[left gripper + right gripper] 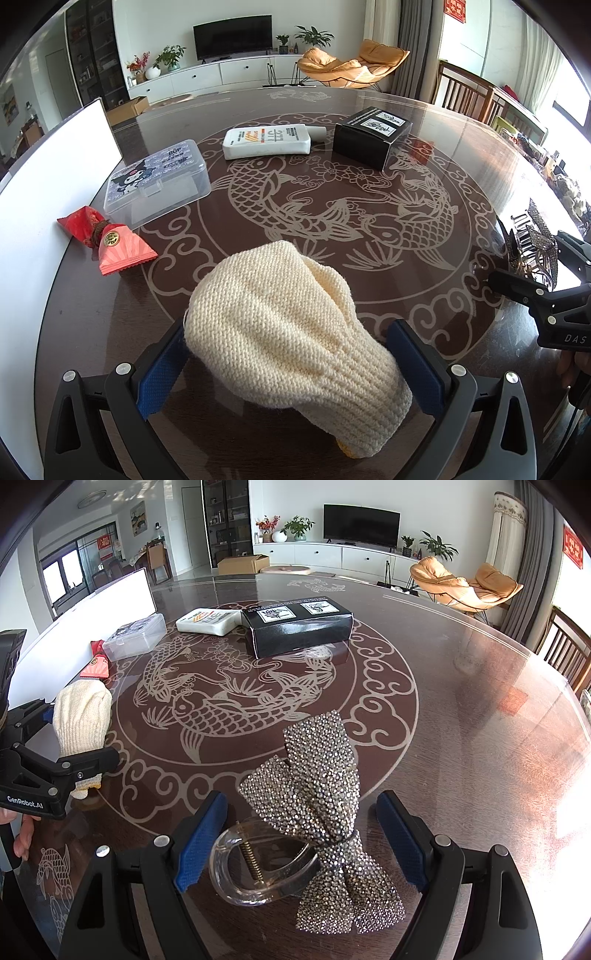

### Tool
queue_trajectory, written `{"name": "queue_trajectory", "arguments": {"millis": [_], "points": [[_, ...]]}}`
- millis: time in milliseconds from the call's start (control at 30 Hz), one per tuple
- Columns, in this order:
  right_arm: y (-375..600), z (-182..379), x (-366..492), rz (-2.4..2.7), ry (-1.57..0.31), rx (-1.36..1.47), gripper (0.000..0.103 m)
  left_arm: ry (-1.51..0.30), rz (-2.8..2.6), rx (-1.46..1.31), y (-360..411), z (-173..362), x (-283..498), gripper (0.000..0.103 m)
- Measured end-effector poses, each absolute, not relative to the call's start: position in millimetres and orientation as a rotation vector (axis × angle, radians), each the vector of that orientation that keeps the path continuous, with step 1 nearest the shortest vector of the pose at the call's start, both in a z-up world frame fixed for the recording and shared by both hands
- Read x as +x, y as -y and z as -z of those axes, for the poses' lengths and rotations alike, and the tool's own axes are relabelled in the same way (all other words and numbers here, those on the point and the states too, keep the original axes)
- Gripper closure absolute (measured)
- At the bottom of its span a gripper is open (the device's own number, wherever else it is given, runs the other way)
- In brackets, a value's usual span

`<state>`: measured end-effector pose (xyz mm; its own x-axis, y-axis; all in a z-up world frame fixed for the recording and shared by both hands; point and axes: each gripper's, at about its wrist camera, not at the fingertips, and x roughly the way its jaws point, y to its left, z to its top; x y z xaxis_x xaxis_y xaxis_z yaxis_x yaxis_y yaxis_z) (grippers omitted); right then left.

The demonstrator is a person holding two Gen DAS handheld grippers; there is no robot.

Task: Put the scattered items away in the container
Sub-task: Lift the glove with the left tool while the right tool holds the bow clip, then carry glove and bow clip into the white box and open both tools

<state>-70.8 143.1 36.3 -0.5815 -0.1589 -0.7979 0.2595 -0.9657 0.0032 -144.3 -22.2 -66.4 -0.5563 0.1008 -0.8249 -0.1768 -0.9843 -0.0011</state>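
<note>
A cream knitted glove (288,332) lies on the dark table between the open fingers of my left gripper (291,373); the blue pads stand beside it with small gaps. It also shows in the right wrist view (82,716). A rhinestone bow hair clip (317,812) lies between the open fingers of my right gripper (303,842), apart from both pads. It shows at the right edge of the left wrist view (532,240). A white container (55,177) stands along the table's left edge.
A clear plastic case (159,181), a red candy packet (107,243), a white lotion bottle (269,140) and a black box (369,136) lie further back on the table. Wooden chairs (465,92) stand at the far right.
</note>
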Motion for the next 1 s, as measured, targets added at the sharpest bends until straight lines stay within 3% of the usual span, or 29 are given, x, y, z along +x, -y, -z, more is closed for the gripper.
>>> {"name": "queue_trajectory", "arguments": {"millis": [200, 400, 433, 467, 500, 567, 867, 1000], "points": [[-142.6, -36.2, -70.4, 2.596, -0.166, 1.293, 0.019, -0.036, -2.750, -1.452, 31.7, 66.6, -143.1, 0.000], [-142.5, -37.7, -74.3, 2.565, -0.165, 1.319, 0.018, -0.067, -2.707, -1.446, 25.1, 67.1, -156.3, 0.000], [-146.4, -39.8, -74.1, 2.563, -0.116, 1.321, 0.022, -0.074, -2.703, -1.433, 24.2, 66.2, -156.5, 0.005], [-151.8, -42.7, -72.4, 2.564, -0.042, 1.308, 0.032, -0.092, -2.703, -1.386, 22.7, 62.7, -154.2, 0.036], [-156.0, -45.7, -70.4, 2.563, 0.005, 1.304, 0.045, -0.109, -2.691, -1.353, 21.3, 58.5, -151.9, 0.054], [-157.3, -52.0, -63.3, 2.593, -0.015, 1.301, 0.051, -0.102, -2.644, -1.368, 20.8, 55.3, -149.0, 0.060], [-133.9, -93.2, -31.7, 2.607, -0.080, 1.193, 0.054, 0.035, -2.603, -1.253, 27.4, 23.1, -102.8, 0.061], [-142.0, -94.8, -33.9, 2.566, 0.067, 1.223, 0.054, 0.077, -2.600, -1.244, 40.2, 23.4, -88.7, 0.061]]}}
